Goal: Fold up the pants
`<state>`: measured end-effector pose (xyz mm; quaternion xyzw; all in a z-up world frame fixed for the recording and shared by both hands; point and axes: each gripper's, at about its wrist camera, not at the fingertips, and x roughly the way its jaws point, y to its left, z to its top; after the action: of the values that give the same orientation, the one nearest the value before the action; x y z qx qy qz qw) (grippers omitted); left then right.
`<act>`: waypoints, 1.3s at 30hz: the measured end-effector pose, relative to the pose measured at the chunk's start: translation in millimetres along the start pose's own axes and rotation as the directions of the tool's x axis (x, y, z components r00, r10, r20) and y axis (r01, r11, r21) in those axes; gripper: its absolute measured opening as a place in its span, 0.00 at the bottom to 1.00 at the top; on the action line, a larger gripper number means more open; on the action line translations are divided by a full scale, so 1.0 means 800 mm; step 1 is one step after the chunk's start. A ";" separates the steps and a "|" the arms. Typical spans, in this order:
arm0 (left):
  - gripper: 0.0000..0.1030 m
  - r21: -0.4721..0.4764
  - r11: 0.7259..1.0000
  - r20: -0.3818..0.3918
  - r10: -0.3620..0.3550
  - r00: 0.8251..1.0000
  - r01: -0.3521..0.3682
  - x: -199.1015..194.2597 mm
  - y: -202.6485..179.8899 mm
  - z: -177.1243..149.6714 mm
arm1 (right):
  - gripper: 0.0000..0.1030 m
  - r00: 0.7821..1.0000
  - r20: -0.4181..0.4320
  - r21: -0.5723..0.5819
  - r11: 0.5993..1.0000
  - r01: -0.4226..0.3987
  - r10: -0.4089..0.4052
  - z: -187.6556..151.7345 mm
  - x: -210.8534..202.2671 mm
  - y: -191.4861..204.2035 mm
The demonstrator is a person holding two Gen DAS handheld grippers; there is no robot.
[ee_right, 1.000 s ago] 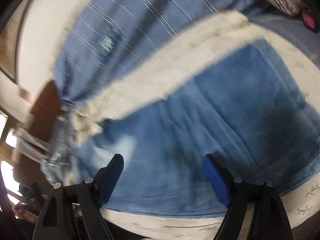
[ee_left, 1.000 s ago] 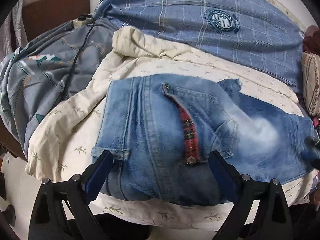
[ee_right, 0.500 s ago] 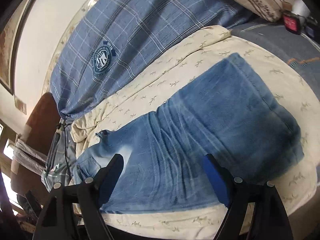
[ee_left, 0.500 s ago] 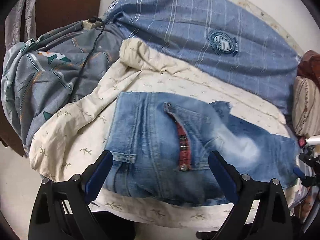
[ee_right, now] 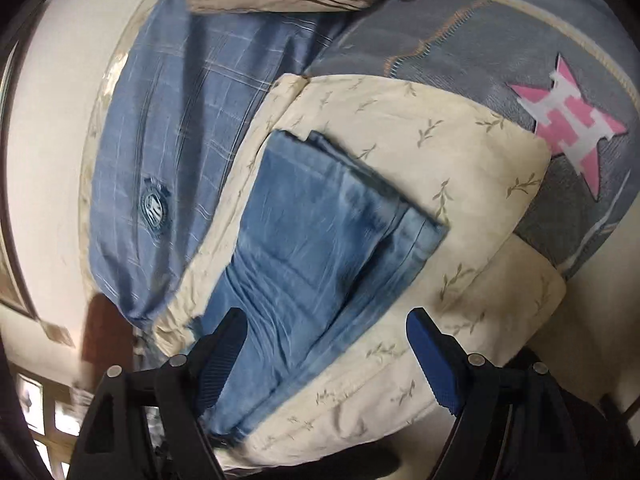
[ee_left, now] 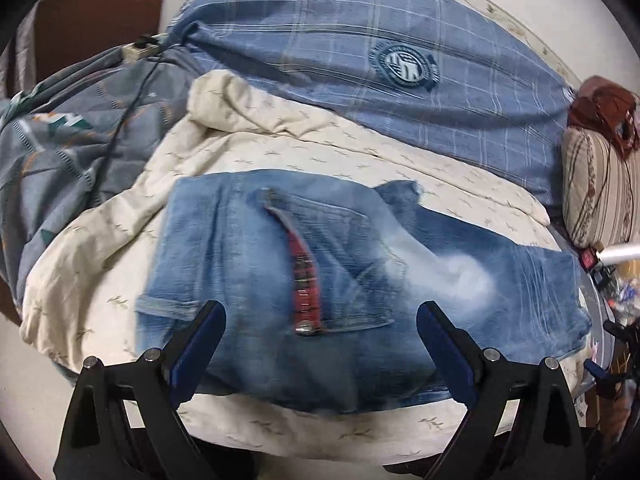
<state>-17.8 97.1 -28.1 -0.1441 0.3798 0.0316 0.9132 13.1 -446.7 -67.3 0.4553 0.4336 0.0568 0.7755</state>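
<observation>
Light blue jeans lie folded lengthwise on a cream leaf-print quilt, waist end to the left with a back pocket and a red plaid strip showing. My left gripper is open and empty, just above the near edge of the waist end. In the right wrist view the leg end of the jeans lies flat on the quilt. My right gripper is open and empty, above the near edge of the legs.
A blue plaid sheet with a round badge lies behind the quilt. A grey patterned blanket with a black cable is at left. A striped pillow is at right. A grey blanket with a pink star lies beyond the leg ends.
Both grippers pulled back from the jeans and stayed open. The right wrist view swung toward the leg end, the left one came closer again.
</observation>
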 end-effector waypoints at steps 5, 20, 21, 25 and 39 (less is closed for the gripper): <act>0.94 0.036 0.999 -0.005 0.001 1.000 -0.001 0.006 -0.024 0.001 | 0.82 0.999 -0.011 0.048 0.998 0.048 -0.047 0.020 0.016 -0.014; 0.94 0.022 0.998 -0.009 0.053 0.999 -0.053 0.015 -0.006 -0.004 | 0.71 0.999 0.004 0.049 0.998 0.045 -0.045 0.032 0.030 0.008; 0.94 0.023 0.998 -0.012 0.055 0.998 -0.054 0.014 -0.004 -0.006 | 0.65 0.998 0.019 0.040 0.997 0.066 -0.067 0.035 0.035 0.009; 0.94 0.016 0.998 -0.013 0.055 0.998 -0.055 0.012 -0.001 -0.007 | 0.08 0.996 0.008 0.031 0.995 0.093 -0.094 0.040 0.045 0.007; 0.94 0.096 0.995 0.025 0.024 0.999 -0.026 0.010 -0.068 0.019 | 0.76 0.975 0.131 0.002 0.984 0.179 -0.177 0.015 -0.028 0.004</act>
<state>7.6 48.7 -10.5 -0.0948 0.3718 0.0264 0.9231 8.7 -464.0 -48.4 0.4135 0.4207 -0.0406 0.8065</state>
